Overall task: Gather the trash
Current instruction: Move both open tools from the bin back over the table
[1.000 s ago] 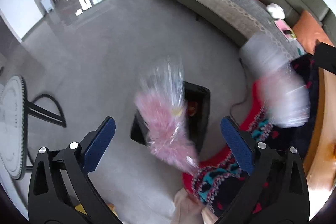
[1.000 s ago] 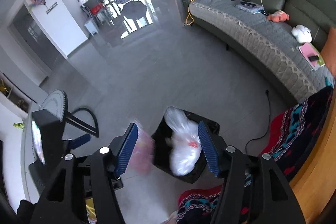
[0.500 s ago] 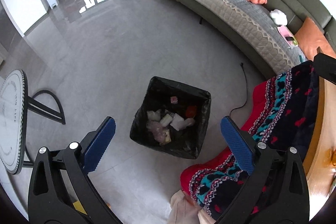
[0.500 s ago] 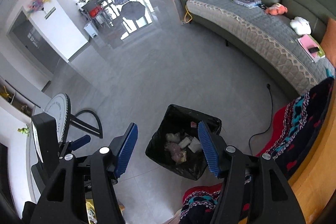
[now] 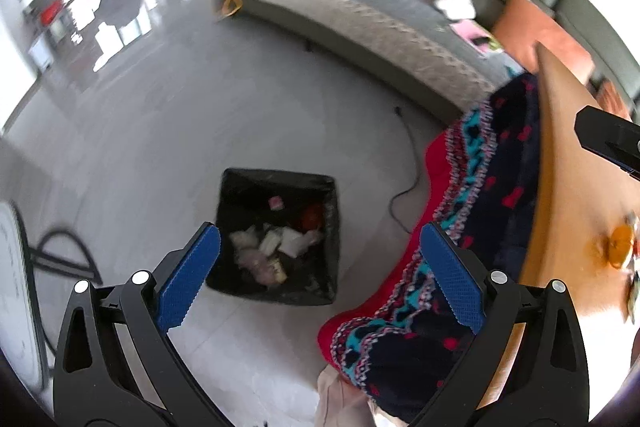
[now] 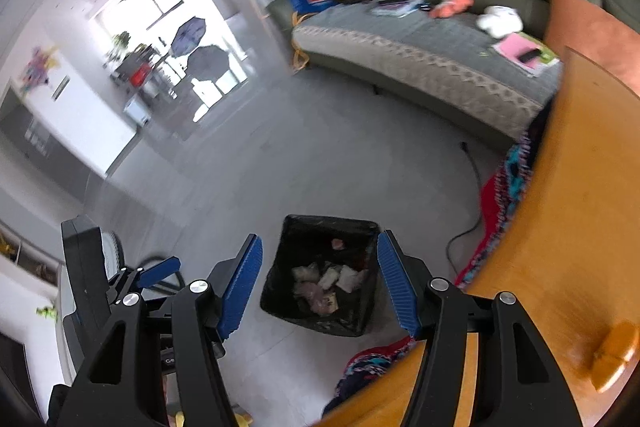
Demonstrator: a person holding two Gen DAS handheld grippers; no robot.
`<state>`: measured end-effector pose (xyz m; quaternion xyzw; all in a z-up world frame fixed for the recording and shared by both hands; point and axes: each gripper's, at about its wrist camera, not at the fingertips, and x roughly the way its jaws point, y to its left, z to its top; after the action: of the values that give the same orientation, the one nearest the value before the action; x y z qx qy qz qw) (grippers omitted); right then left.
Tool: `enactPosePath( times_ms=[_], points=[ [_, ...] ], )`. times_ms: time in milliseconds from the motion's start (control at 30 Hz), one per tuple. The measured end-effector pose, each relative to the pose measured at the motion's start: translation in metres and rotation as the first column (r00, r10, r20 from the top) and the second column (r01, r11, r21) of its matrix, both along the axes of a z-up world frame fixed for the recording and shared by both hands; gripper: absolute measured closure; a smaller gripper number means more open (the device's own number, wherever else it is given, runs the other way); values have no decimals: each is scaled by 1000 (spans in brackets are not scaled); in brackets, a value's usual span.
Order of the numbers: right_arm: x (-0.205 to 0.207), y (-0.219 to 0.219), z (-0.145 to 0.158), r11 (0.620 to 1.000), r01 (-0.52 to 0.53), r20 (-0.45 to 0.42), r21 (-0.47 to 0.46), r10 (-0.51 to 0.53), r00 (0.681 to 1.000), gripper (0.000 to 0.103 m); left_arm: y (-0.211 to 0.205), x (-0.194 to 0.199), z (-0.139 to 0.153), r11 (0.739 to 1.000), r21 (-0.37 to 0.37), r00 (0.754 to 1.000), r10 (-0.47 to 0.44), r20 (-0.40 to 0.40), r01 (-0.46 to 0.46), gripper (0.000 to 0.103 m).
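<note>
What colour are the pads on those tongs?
Blue, with a fine ribbed texture on the pads, set on black arms. The left wrist view shows them best.

Bright daylight floods in from a window [image 6: 160,1], glaring white on the glossy floor [image 6: 224,83]. Motion blur smears both views; fisheye distortion bends the edges into dark corners.

Seen over the right gripper [image 6: 319,281], whose blue jaws stand apart and empty, a black-lined bin [image 6: 325,275] holds crumpled wrappers [image 6: 324,281] beside a wooden table [image 6: 568,227].
</note>
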<state>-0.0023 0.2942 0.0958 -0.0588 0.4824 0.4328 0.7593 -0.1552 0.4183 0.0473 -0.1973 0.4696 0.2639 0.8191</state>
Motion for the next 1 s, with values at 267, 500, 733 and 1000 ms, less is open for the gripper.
enactPosePath(
  times_ms=[267, 500, 733, 1000],
  points=[
    [24, -77, 8, 989, 146, 19, 1, -146, 989, 42, -66, 49, 13, 985, 6, 985, -172, 26, 172, 6],
    [46, -160, 11, 958, 287, 38, 2, -287, 957, 42, -132, 88, 21, 950, 3, 950, -311, 35, 311, 6],
    [63, -248, -2, 904, 428, 43, -25, -426, 904, 42, -197, 124, 23, 897, 10, 897, -441, 31, 441, 6],
    [85, -327, -33, 836, 540, 36, -95, -540, 841, 42, -254, 153, 22, 858, 16, 858, -513, 29, 513, 6]
  ],
)
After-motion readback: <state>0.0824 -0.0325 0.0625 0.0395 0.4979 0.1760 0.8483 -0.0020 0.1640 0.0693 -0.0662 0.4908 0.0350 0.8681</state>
